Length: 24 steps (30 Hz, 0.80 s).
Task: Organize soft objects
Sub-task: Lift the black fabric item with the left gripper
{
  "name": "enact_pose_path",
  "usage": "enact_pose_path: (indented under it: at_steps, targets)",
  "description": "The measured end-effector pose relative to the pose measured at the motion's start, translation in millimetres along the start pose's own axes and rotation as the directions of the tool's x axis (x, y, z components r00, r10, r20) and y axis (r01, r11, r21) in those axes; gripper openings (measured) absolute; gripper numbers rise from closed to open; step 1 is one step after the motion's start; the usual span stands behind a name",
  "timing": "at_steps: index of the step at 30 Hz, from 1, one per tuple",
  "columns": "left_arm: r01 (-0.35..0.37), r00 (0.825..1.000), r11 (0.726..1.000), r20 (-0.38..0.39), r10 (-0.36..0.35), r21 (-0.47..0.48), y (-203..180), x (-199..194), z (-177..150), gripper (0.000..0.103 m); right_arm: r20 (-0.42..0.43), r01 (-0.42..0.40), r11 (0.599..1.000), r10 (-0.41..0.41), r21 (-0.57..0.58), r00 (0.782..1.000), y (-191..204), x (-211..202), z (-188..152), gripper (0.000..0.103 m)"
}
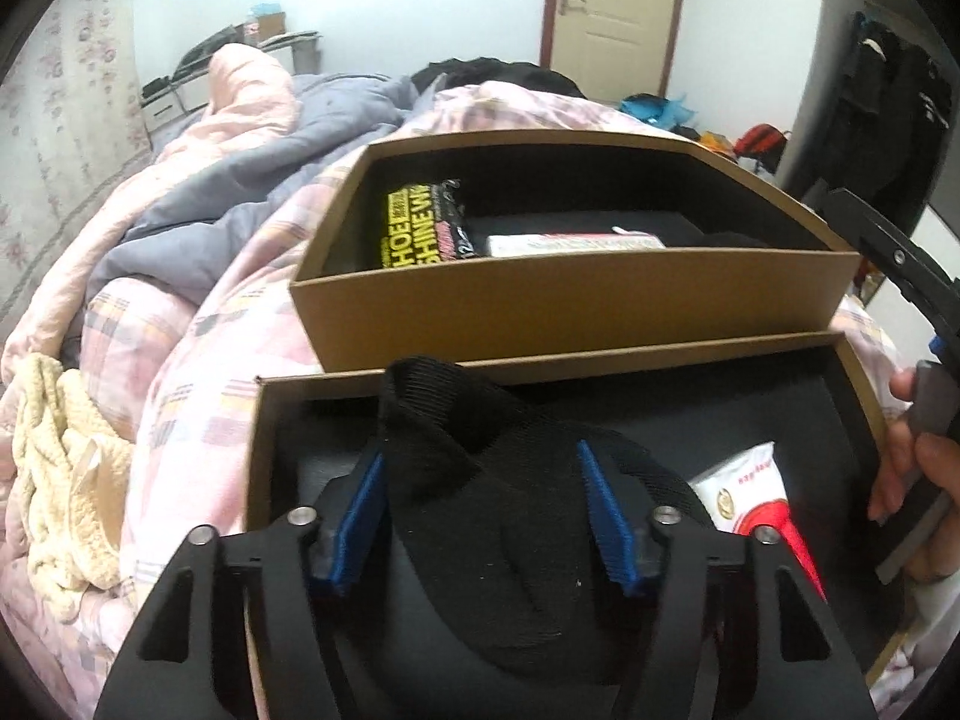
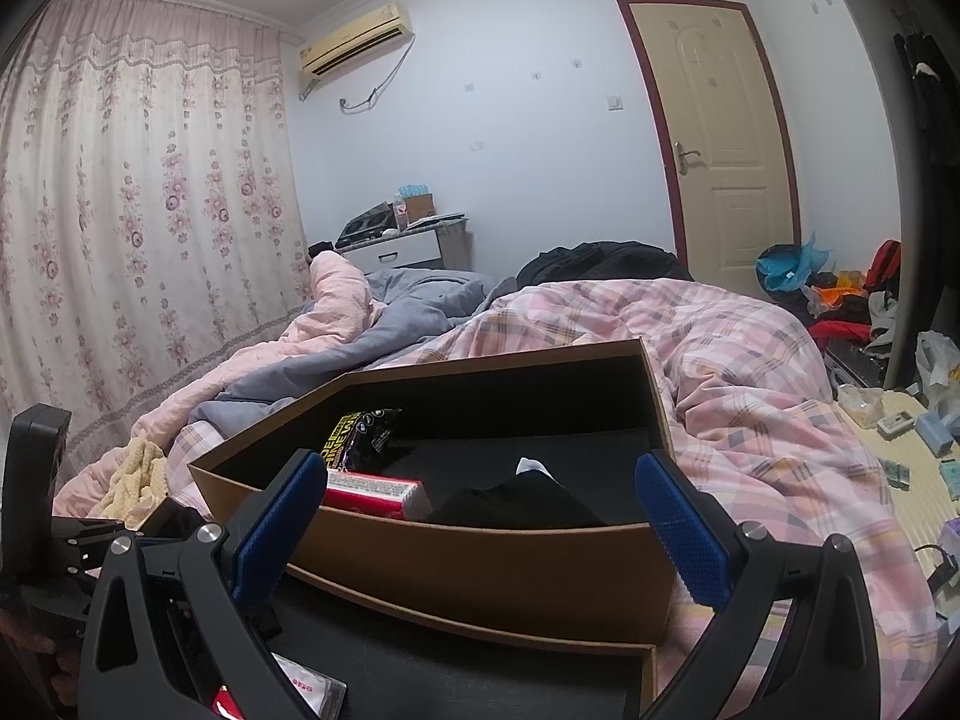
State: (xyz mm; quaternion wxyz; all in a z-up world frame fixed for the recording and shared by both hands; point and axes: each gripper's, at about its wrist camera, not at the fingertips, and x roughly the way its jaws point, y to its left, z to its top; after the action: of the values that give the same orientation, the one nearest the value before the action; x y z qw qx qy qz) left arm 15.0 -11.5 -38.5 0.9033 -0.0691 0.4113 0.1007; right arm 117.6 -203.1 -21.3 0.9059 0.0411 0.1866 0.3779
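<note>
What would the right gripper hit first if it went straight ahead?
Probably the near wall of the far cardboard box, right in front of the open right gripper; depth is hard to judge.

The right tool (image 2: 480,516) stands with jaws wide apart, its blue pads (image 2: 282,516) clear of any object. Beyond it a brown cardboard box (image 2: 480,570) rests on the bed (image 2: 750,372), which carries a pink plaid quilt. Inside the box: a black-and-yellow packet (image 2: 360,432), a red-and-white packet (image 2: 375,492) and a black sock (image 2: 522,504). A second box (image 2: 645,678) lies nearer, just below the first. The left tool (image 2: 42,510) shows at the left edge.
</note>
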Motion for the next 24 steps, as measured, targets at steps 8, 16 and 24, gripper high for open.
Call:
enact_pose_path:
  at_steps: [8,16,24]
  targets:
    - [0.046,0.999,0.999,0.016,-0.046,0.007,0.2,-2.9,1.5,0.026,-0.001,0.002,1.0,-0.002,-0.003,1.0,1.4,0.4,0.0,0.102]
    - [0.083,0.99,0.996,0.11,-0.084,0.016,-1.4,-18.0,0.4,0.011,-0.001,0.002,1.0,-0.002,-0.004,1.0,1.3,0.3,0.2,0.102]
    - [0.084,0.959,0.996,0.269,-0.087,0.02,1.3,-45.0,9.9,0.009,0.007,-0.019,0.999,0.019,0.025,1.0,-1.6,-0.9,0.0,0.102]
